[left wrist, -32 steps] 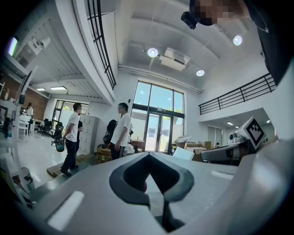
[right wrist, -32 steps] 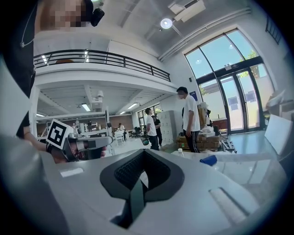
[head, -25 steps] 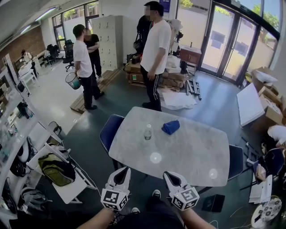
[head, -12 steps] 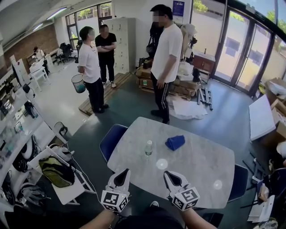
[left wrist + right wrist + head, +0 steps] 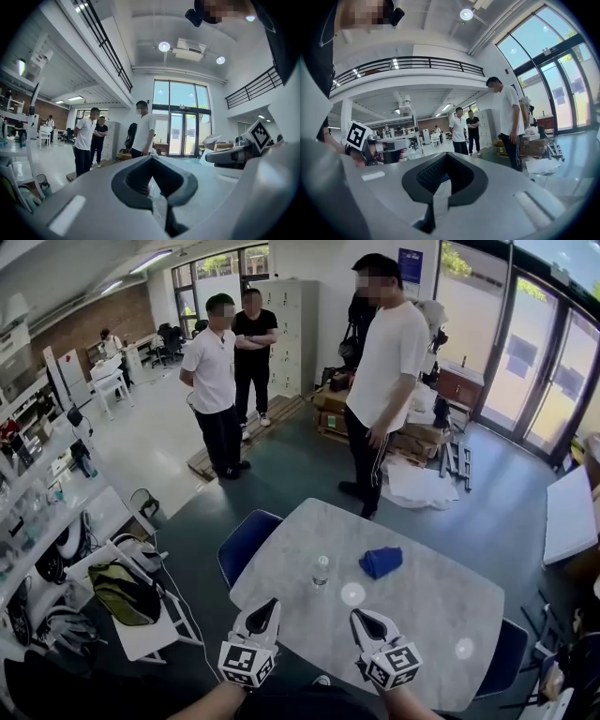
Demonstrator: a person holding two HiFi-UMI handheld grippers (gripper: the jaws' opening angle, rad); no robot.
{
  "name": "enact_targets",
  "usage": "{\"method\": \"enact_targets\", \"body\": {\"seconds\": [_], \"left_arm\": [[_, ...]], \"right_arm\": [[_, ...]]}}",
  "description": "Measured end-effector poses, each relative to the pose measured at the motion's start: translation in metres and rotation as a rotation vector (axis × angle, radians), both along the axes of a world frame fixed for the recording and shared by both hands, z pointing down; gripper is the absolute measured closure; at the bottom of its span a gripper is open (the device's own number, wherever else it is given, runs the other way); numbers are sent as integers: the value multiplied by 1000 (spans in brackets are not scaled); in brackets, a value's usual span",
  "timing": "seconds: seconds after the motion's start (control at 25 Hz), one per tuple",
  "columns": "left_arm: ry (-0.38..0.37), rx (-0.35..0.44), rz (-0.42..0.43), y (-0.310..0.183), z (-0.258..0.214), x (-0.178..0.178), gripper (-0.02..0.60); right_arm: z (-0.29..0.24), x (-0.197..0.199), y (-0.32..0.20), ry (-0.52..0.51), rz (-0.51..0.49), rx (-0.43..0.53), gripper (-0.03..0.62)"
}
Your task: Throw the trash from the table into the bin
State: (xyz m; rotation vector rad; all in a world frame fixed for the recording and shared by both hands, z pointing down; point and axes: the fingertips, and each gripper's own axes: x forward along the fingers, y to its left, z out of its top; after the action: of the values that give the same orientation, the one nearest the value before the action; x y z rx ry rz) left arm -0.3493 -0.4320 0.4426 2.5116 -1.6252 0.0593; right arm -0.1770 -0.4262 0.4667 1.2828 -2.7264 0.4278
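Head view: the grey table [image 5: 441, 615] fills the lower centre of the frame. Two items lie on it. A clear plastic bottle [image 5: 321, 570] stands upright toward the left side. A crumpled blue cloth [image 5: 381, 562] lies just to the right of the bottle and does not touch it. Neither gripper touches either item.

Left gripper [image 5: 269, 604]: it is held at the near edge of the table and points toward the bottle. The left gripper view shows its two jaws meeting at the tips, closed, with nothing clamped. A pale translucent shape shows through the gap below the tips. It may be the bottle, but the view is too poor to confirm this.

Right gripper [image 5: 360, 614]: it is held beside the left one, apart from it, at the same near edge, and points toward the cloth. The right gripper view shows the jaws closed tip to tip and empty.

Surroundings: a blue chair [image 5: 246, 542] stands at the left side of the table. A white desk [image 5: 141, 638] to the left carries an olive bag [image 5: 122, 594]. Three people stand on the floor beyond the table. A person in a white shirt and dark trousers [image 5: 384, 381] is nearest the far edge. A second person in a white shirt [image 5: 216, 371] and a person in a black shirt [image 5: 253, 334] stand side by side farther left. Pale lockers [image 5: 295, 324] line the wall behind them, and glass doors [image 5: 544, 371] are at the right.
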Motion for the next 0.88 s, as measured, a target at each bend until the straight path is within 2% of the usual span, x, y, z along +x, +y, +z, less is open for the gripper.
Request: {"method": "enact_targets", "body": {"seconds": [0.16,0.36,0.52,0.68,0.88], "left_arm": [[1,-14,19,-14,4,-1,580],[8,-9,95,-31,-1,9,580],[14,-34,133,-37,7,7,580],[13,-50,149,-44,15,2,580],[8,-74,131,-53,26,-12,580]], "right_arm": [[8,-4,-14,3,13,-20,568],[18,-5,-35,27,59,-38,568],[31,-12,-45,45,95,-62,567],[48,-15,-61,74,132,-83,566],[76,-24,-87,123,155,-103,566]]}}
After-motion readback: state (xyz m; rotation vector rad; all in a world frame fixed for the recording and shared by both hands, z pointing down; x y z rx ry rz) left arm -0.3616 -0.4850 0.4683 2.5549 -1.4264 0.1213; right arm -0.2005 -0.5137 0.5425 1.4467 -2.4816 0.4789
